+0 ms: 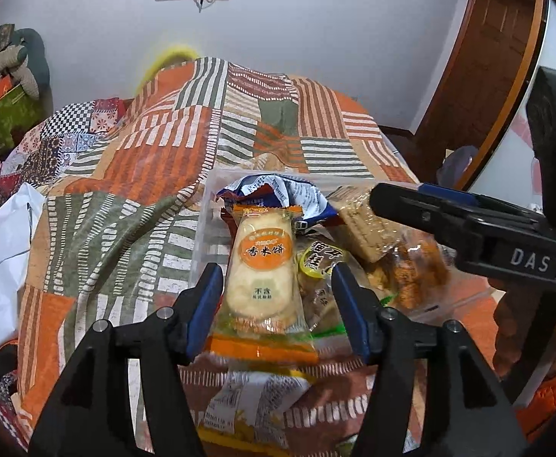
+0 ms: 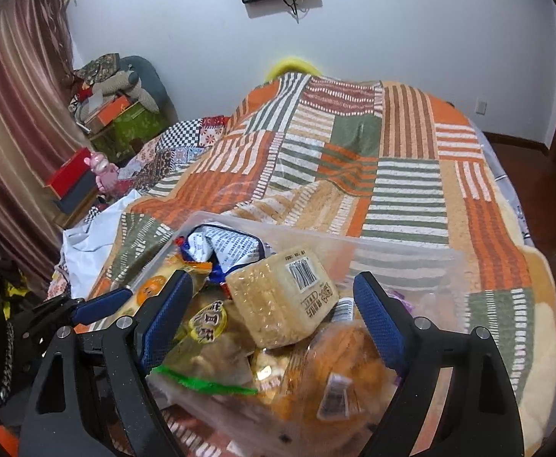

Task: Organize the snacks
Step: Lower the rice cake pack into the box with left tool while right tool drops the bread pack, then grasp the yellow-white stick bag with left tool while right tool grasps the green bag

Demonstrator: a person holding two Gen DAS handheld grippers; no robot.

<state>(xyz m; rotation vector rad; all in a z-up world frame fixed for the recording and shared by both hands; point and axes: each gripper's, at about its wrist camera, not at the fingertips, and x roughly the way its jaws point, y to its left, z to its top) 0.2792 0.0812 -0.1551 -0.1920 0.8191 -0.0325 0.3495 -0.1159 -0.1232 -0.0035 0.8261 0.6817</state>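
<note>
While both grippers' fingers gape, the rice cracker packet (image 1: pixel 261 270) lies lengthwise between the left's.

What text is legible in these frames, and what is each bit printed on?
"香米饼": orange oval on the rice cracker packet.
"DAS": body of the right gripper.
Barcode, digits too small: cracker block.
Blue-white wrapper: print too small.
Yellow-rimmed round label: characters unclear.

White wall (image 2: pixel 411 30), striped patchwork bedspread (image 2: pixel 403 175), pink curtain (image 2: pixel 7 114).
</note>
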